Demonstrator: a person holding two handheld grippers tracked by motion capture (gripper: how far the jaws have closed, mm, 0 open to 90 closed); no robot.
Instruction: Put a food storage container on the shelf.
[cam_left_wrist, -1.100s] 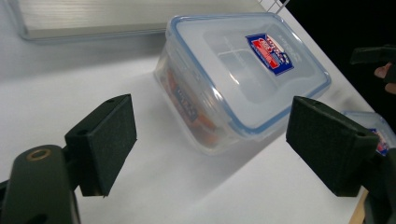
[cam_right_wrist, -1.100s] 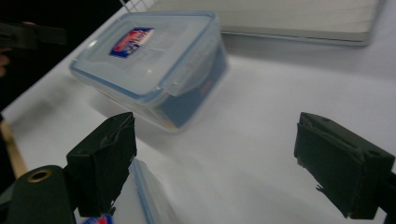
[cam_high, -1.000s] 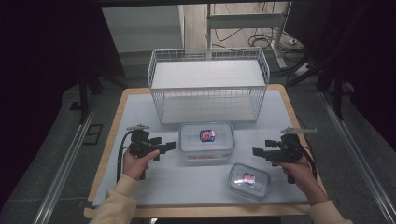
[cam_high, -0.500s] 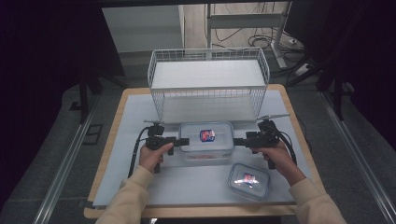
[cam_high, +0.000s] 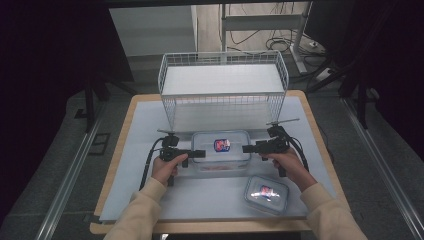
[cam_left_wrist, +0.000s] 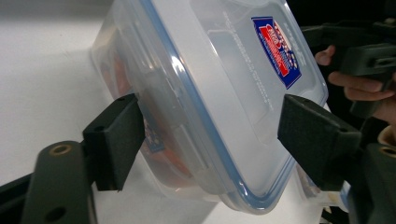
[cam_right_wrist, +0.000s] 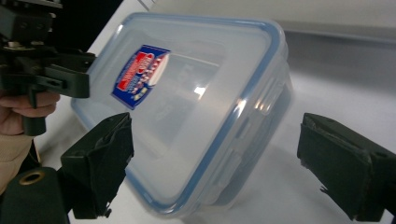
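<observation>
clear lidded container (cam_high: 220, 150), mid-table before the wire basket (cam_high: 223, 90): left gripper (cam_high: 199, 154) jaws closing around its end, one touching; right gripper (cam_high: 248, 148) straddling, wide.

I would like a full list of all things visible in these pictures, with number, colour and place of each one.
large container: one, clear with blue-rimmed lid and red-blue label, centre of the table, between the two grippers.
small container: one, clear with a label on the lid, near the front right of the table.
wire basket: one, white, at the back of the table, behind the large container.
table: one, wooden edge with a pale sheet on top.
left gripper: one, black, fingers open astride the left end of the large container, just been closing.
right gripper: one, black, fingers open at the right end of the large container.
sleeves: two, cream, at the bottom edge.
</observation>
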